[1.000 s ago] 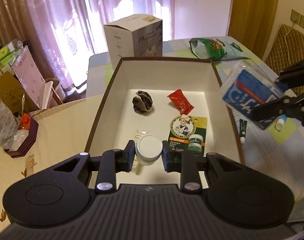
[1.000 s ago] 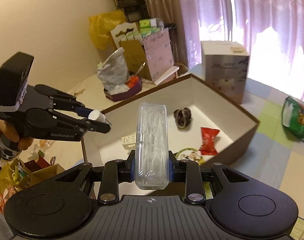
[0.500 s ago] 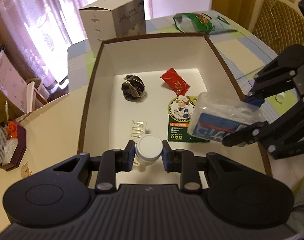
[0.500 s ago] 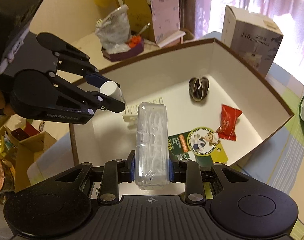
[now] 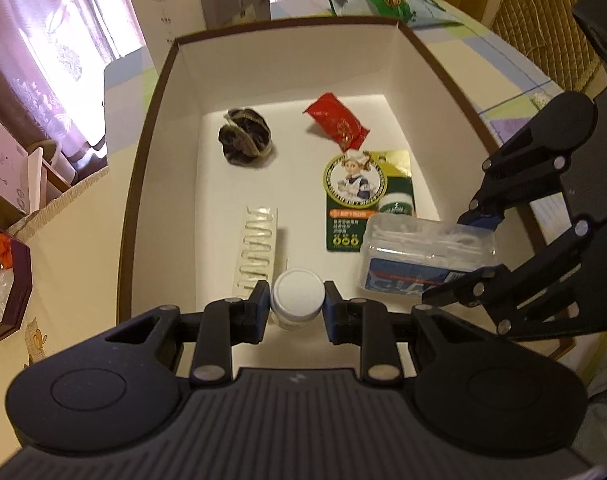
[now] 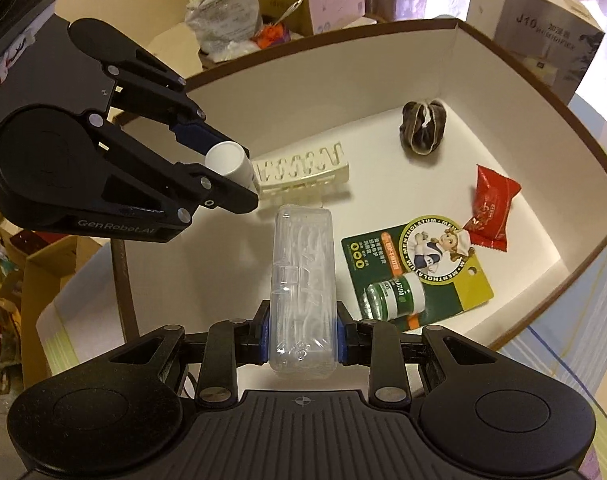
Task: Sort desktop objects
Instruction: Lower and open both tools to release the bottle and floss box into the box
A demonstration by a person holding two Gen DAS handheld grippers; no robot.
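My left gripper (image 5: 297, 304) is shut on a small white-capped bottle (image 5: 298, 296) and holds it low over the near end of a brown-rimmed white box (image 5: 139, 148). The bottle also shows in the right wrist view (image 6: 228, 160). My right gripper (image 6: 302, 332) is shut on a clear plastic floss-pick case (image 6: 303, 280), held over the box's near right part; the case also shows in the left wrist view (image 5: 427, 256). In the box lie a dark scrunchie (image 5: 245, 137), a red candy packet (image 5: 337, 122), a green Mentholatum card (image 5: 367, 200) and a white clip strip (image 5: 257, 250).
A white carton (image 5: 199, 4) stands behind the box and a green snack bag (image 5: 379, 0) lies at the back right. A dark red tray with clutter (image 5: 7, 284) sits at the left. A wicker chair (image 5: 543, 36) is at the far right.
Both grippers have moved down and in over the box. The floss case has swung from outside the right wall to inside the box beside the bottle.
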